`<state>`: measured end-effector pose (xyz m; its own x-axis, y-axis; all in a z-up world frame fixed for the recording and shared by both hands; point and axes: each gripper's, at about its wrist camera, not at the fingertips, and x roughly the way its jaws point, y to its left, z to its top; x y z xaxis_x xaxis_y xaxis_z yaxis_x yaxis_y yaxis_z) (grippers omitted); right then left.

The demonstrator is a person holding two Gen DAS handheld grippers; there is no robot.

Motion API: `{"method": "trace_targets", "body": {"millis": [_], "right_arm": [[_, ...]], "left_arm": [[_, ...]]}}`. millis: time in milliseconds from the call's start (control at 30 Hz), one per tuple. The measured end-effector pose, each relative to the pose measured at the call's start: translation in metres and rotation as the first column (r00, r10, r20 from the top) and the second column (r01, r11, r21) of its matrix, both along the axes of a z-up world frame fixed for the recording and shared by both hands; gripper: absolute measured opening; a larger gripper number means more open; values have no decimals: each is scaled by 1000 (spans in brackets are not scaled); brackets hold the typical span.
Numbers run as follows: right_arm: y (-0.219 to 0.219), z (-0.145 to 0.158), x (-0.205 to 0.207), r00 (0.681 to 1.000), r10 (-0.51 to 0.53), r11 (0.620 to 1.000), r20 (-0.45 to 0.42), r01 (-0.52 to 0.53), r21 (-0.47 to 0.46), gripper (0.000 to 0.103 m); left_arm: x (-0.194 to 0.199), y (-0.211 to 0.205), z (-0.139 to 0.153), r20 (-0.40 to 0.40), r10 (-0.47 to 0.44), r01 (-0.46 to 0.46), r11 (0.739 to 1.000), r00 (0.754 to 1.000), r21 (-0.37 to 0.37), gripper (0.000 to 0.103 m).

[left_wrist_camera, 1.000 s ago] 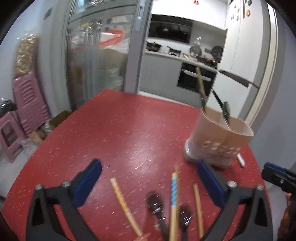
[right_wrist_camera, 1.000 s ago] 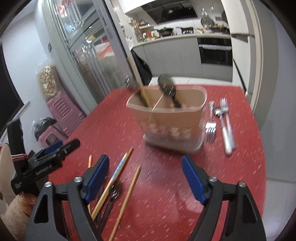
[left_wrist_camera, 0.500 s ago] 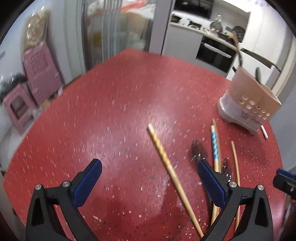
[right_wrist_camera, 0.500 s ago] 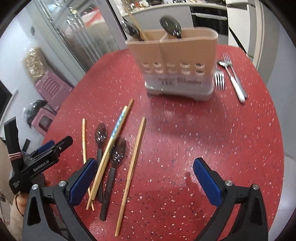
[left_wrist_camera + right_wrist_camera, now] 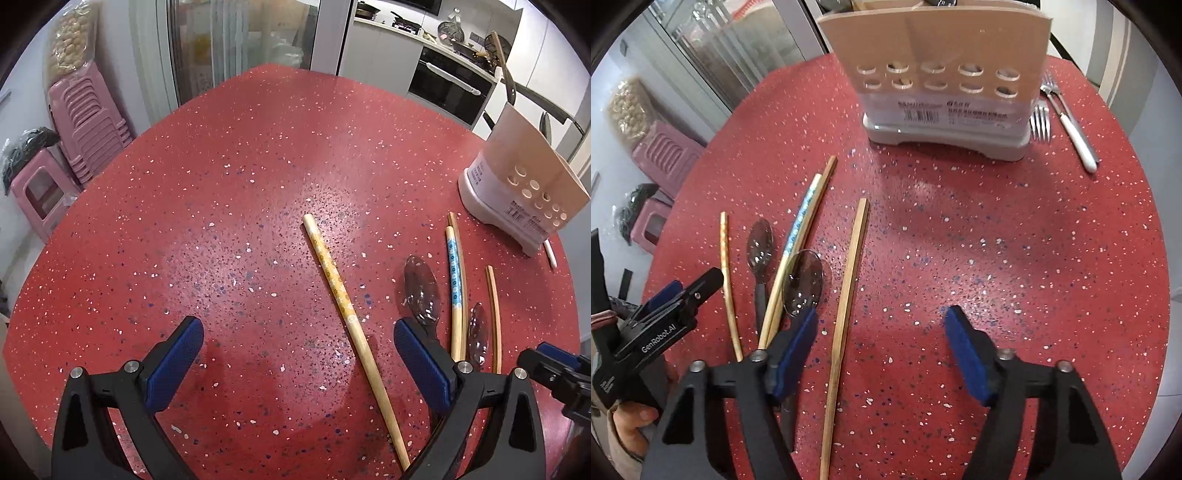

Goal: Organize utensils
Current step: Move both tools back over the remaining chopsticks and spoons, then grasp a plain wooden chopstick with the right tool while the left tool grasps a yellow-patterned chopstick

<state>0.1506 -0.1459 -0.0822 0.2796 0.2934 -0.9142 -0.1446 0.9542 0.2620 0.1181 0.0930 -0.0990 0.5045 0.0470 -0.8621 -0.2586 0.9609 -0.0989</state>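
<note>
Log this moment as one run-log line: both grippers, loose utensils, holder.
left hand-held gripper: open over patterned chopstick | right hand-held gripper: closing, plain chopstick between jaws | holder: upright

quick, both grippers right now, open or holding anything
left gripper: open, holding nothing, above the patterned chopstick.
right gripper: jaws closing, not yet gripping; the plain chopstick lies between them.
</note>
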Motion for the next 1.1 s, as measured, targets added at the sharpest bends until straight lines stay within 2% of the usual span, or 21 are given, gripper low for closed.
{"method": "trace_targets", "body": {"millis": [133, 467, 700, 800, 900, 1000, 1100], "right_arm": [[10, -5, 5, 1000, 16, 1000, -16, -16, -19, 59], [48, -10, 13, 997, 71, 989, -19, -73, -129, 51], [73, -12, 16, 990, 136, 964, -19, -137, -226, 44], [85, -13, 20, 988, 150, 961, -29, -152, -232, 44], [89, -13, 21, 986, 161, 959, -34, -164, -233, 41], [89, -14, 24, 983, 179, 958, -32, -181, -222, 12], [87, -15, 26, 982, 185, 960, -25, -186, -207, 11]], "left_arm": [[5, 2, -4, -19, 12, -12, 1000, 1000, -4, 103], [13, 3, -13, -55, 14, -14, 1000, 998, -4, 103], [19, -10, -16, -81, -18, 23, 998, 997, 62, 103], [20, -14, -12, -83, -46, 51, 997, 996, 62, 103], [21, -20, -9, -96, -90, 97, 993, 991, 68, 93], [23, -24, -6, -118, -122, 130, 989, 985, 64, 87], [29, -25, -5, -141, -133, 141, 988, 981, 55, 86]]}}
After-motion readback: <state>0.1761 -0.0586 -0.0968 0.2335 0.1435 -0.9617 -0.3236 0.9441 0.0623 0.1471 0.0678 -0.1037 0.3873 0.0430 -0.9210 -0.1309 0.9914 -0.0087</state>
